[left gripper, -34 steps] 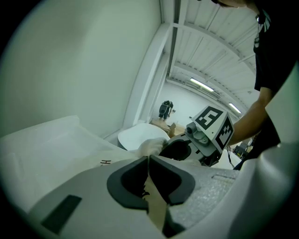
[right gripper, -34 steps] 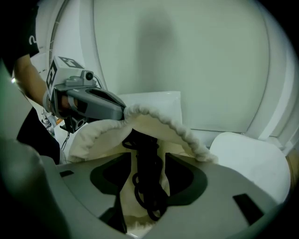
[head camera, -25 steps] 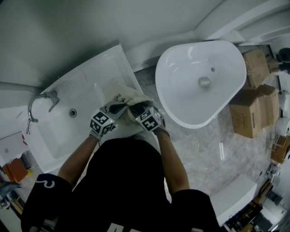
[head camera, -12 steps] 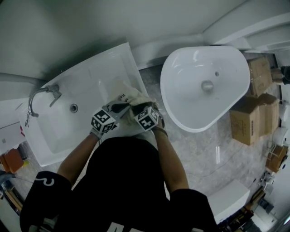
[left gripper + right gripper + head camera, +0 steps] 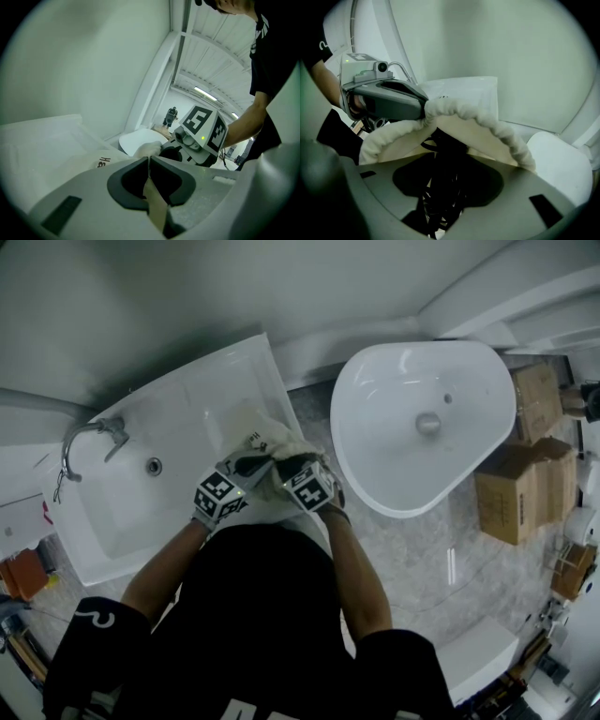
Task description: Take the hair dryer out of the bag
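Little has shifted in the head view over the last second: both grippers sit at the same spot at centre frame, on the corner of the white basin (image 5: 178, 413). The change is in the right gripper (image 5: 447, 180). Its jaws, wider a moment ago, are closing inside the mouth of the cream bag (image 5: 487, 123), with the hair dryer (image 5: 443, 157) between them but not visibly squeezed yet. The left gripper (image 5: 149, 171) is pressed together on the bag's rim, holding it open. The grasp looks about to land; the lift remains. The hair dryer lies in the bag, lower centre of the right gripper view: black looped cord, body mostly hidden
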### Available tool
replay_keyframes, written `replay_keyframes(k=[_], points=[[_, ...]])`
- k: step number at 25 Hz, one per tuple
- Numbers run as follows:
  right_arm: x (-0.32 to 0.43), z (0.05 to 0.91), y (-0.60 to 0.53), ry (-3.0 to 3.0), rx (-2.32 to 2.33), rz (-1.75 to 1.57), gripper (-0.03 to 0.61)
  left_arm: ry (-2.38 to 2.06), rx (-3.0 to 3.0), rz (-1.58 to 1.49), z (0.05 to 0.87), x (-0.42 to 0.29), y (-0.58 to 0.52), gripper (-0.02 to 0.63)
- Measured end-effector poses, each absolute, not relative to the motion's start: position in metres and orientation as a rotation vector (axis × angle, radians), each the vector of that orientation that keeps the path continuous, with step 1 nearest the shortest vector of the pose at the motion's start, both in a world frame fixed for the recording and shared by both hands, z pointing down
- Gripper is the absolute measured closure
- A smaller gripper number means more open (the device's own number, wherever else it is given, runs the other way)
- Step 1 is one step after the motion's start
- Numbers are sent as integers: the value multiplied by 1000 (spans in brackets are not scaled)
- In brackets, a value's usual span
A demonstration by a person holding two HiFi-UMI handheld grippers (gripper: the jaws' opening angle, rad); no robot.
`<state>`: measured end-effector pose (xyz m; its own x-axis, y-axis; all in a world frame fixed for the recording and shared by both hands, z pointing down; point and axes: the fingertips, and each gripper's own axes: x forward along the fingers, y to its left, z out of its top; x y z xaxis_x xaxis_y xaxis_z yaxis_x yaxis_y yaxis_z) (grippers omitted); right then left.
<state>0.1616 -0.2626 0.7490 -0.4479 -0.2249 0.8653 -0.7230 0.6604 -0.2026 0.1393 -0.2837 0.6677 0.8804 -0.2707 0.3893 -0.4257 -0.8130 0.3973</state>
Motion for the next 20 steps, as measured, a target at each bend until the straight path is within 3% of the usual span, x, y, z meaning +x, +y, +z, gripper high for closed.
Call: replay_keyframes(k=[14,20], points=[[216,723,-221,-1963,952,763,402,-429,2692,530,662,178,-261,600],[228,721,-204,-1980,1000,762,403,-611,2707,594,656,171,-273,600]])
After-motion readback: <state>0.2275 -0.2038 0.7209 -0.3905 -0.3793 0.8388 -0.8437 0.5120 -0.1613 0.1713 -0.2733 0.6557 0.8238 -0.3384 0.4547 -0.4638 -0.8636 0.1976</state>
